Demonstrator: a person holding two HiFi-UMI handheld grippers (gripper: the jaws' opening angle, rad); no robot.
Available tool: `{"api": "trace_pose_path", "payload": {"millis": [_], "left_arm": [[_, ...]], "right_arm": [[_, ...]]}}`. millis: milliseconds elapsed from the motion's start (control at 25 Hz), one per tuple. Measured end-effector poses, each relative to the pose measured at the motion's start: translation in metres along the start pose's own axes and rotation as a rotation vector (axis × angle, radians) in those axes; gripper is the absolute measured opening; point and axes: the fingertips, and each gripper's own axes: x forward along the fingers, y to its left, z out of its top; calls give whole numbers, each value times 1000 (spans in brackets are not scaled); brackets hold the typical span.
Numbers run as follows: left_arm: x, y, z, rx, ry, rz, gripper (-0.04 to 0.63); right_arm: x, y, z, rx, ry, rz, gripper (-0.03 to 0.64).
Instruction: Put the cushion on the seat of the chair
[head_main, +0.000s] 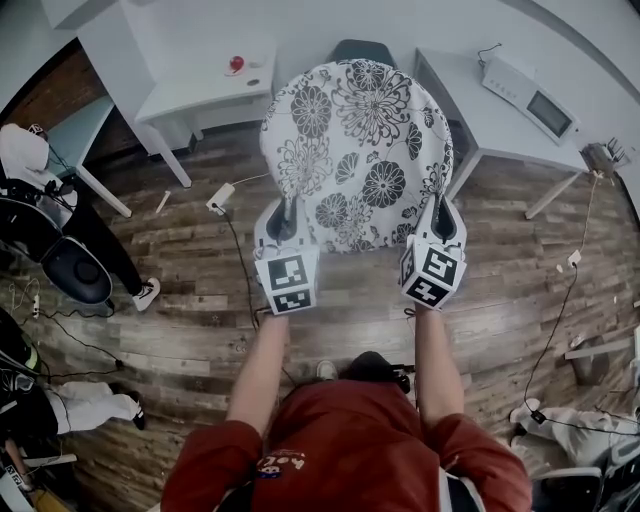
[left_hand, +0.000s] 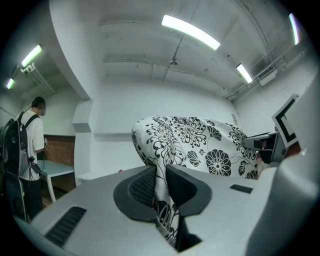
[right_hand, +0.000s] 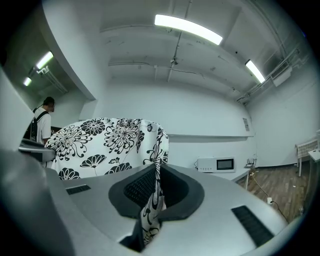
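Left gripper (head_main: 287, 215): clenched on the left edge of the cushion (head_main: 355, 130). Its own view shows both pads squeezing a thin fold of the floral cover, not the padding.

Cushion: in the air, stretched between the two grippers over the wood floor (head_main: 180, 300), with its flat face turned up toward the head view. It is not on any seat. A dark rounded shape (head_main: 362, 50) shows just past its far edge, and I judge that to be the chair. The seat itself is hidden behind the cushion.

Right gripper (head_main: 441, 215): same story, closed on a narrow pinch of cover at the right edge.

Risks from here:
- Both holds are on loose fabric only. If the cover slides through the pads on one side, the cushion swings down on the other hold or drops to the floor.
- The cushion blocks the line of sight to the seat, so the placement is close to blind. It could land half off the front, or leaning up against the backrest.
- If one gripper lets go before the other, the cushion pivots and lies skewed.
- A cable (head_main: 240, 260) and a power strip (head_main: 220, 197) lie on the floor at the left between the person and the chair — a snag for feet when stepping in.
- White tables stand close on both sides, left (head_main: 205, 90) and right (head_main: 500, 120). A wide swing could clip the cushion or a gripper on a corner.
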Motion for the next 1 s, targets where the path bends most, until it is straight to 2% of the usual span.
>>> {"api": "trace_pose_path", "payload": {"millis": [480,1000], "left_arm": [[18,-4,-14,17,-3,-12,57],[15,0,-13,-5,-80,-23,57]], "right_arm": [[18,-1,-19,11,-5,-8,44],[8,5,-11,-34,-67,-21,44]]}}
